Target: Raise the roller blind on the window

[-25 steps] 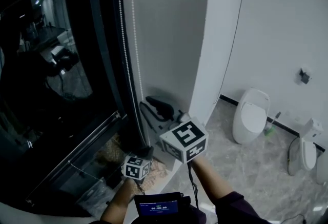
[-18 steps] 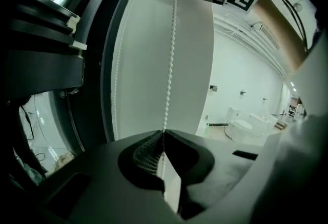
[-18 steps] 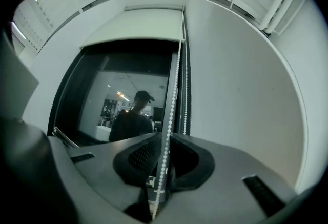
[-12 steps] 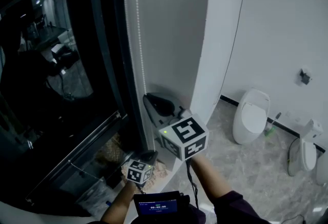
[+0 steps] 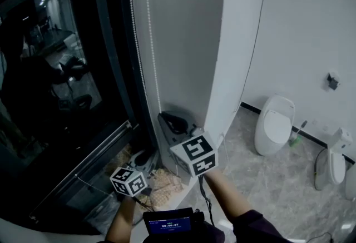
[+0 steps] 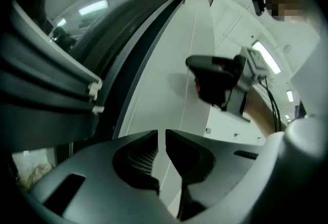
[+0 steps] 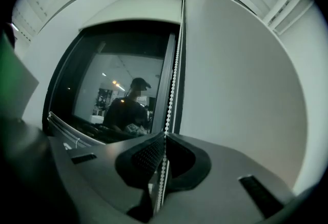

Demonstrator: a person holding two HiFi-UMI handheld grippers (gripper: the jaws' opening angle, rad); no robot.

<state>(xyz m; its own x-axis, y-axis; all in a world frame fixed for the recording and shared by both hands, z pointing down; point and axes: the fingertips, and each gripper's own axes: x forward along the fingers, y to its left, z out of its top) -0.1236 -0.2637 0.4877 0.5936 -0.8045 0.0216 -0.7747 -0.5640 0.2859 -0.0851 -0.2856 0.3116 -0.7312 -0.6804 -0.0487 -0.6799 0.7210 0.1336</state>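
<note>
The white bead chain (image 5: 151, 64) hangs down the dark window frame beside the black window glass (image 5: 61, 80). In the right gripper view the bead chain (image 7: 172, 79) runs straight into my right gripper (image 7: 165, 138), which is shut on it. The pale blind roll (image 7: 136, 13) sits at the top of the window. My right gripper (image 5: 169, 120) is against the wall at the chain's lower end. My left gripper (image 5: 146, 155) sits lower and to the left. In its own view, the left gripper (image 6: 165, 136) is closed to a thin slit with a fine pale line of chain running into it. The right gripper (image 6: 215, 82) shows above.
A white wall pier (image 5: 236, 41) stands right of the window. A toilet (image 5: 272, 125), a brush (image 5: 295, 137) and another white fixture (image 5: 332, 164) stand on the marble floor at right. Straw-like clutter (image 5: 164, 182) lies below the sill. A small screen (image 5: 169, 223) hangs at my chest.
My left gripper has dropped down and to the left, away from the right one. The right gripper has stayed almost in place on the chain, sinking slightly.
</note>
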